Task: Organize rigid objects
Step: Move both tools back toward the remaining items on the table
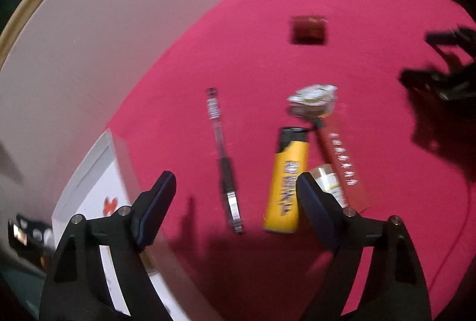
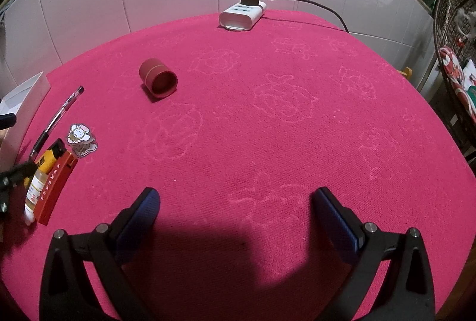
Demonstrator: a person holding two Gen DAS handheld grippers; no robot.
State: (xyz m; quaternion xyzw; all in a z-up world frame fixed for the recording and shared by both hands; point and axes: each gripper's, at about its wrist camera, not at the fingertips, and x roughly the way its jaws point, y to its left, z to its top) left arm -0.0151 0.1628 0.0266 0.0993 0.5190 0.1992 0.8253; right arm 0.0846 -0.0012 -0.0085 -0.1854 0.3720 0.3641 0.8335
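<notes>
**Pink cloth, small hard items bunched at its left edge**

Pink towelling covers the table [image 2: 267,112], faint outline drawings pressed into the pile. I see the items grouped near the cloth's left edge, beside a white box [image 2: 26,100].

- Pen [image 1: 224,160]: clear barrel, dark grip, metal clip end nearest my left camera. It lies alone, apart from the others.
- Lighter [image 1: 287,184]: yellow body with dark printed characters, black top. It lies just beside the pen's right in the left view.
- Small bottle [image 2: 35,190]: pale, labelled, lying between the lighter and the red box; whether it touches them I cannot tell.
- Red box [image 1: 345,166]: long, flat, a row of white characters along its face.
- Sticker-like cartoon piece [image 2: 80,139]: glossy, white and pale, at the far end of the lighter and red box.
- Dark red cylinder [image 2: 157,81]: gold band, lying on its side well apart from the group, open end toward my right camera.
- White power strip [image 2: 242,14] with a black plug sits at the far edge.

Left gripper [image 1: 235,187]: fingers spread, nothing pinched; the pen and lighter lie below and between the tips. The picture is blurred.

Right gripper [image 2: 238,202]: fingers spread wide over bare cloth, holding nothing.
</notes>
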